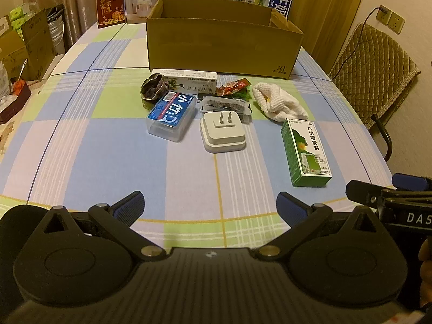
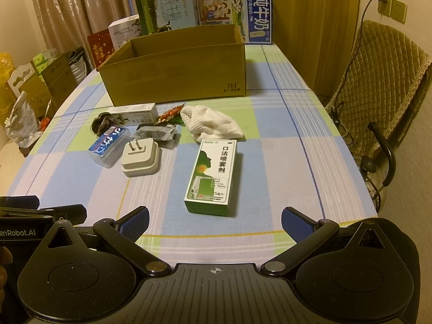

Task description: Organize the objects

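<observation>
An open cardboard box (image 1: 224, 48) (image 2: 175, 78) stands at the back of the checked tablecloth. In front of it lie a green spray carton (image 1: 306, 152) (image 2: 213, 175), a white plug adapter (image 1: 222, 131) (image 2: 140, 156), a clear case with a blue label (image 1: 172, 113) (image 2: 109, 145), a white cloth (image 1: 280, 102) (image 2: 213, 125), a long white carton (image 1: 189, 79) (image 2: 135, 114), a dark scrunchie (image 1: 152, 89) (image 2: 101, 124), a red snack packet (image 1: 233, 86) (image 2: 170, 114) and a clear packet (image 1: 225, 104) (image 2: 155, 133). My left gripper (image 1: 210, 208) hangs open short of the adapter. My right gripper (image 2: 216, 222) hangs open just short of the green carton.
Milk cartons and gift boxes (image 2: 232, 16) stand behind the cardboard box. A padded chair (image 2: 386, 81) is at the right of the table, with a wall socket and cable (image 2: 383, 2) above it. Boxes and bags (image 2: 35, 86) crowd the left side. A hand (image 1: 426, 270) shows at the edge.
</observation>
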Demonstrator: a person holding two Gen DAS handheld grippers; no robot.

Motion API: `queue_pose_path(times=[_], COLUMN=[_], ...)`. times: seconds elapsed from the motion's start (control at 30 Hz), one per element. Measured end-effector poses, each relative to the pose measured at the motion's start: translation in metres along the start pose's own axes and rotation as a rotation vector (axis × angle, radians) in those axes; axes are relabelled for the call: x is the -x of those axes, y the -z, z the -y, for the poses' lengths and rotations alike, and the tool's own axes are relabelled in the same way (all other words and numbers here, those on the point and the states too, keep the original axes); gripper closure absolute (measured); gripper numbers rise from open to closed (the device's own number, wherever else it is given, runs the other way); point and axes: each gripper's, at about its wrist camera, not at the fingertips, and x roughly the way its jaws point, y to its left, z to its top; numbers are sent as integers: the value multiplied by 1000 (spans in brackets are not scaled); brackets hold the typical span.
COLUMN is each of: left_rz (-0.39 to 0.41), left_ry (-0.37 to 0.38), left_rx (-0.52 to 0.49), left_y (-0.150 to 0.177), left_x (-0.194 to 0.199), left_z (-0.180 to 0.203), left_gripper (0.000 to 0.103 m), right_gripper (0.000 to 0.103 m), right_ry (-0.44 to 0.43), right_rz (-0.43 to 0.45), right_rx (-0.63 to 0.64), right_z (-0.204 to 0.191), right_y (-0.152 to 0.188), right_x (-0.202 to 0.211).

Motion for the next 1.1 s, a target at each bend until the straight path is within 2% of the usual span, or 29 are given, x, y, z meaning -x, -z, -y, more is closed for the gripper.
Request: queue_pose_path(times=[1.1], left_rz=[-13], left_ry=[9], left_rx=[14], left_y=[1], left_x=[-5], left_z=[-3], left_gripper=[1], right_gripper=[2], right_ry=[5], right_rz=[4], right_rx=[1], right_z=[1], right_y=[4], right_x=[-4])
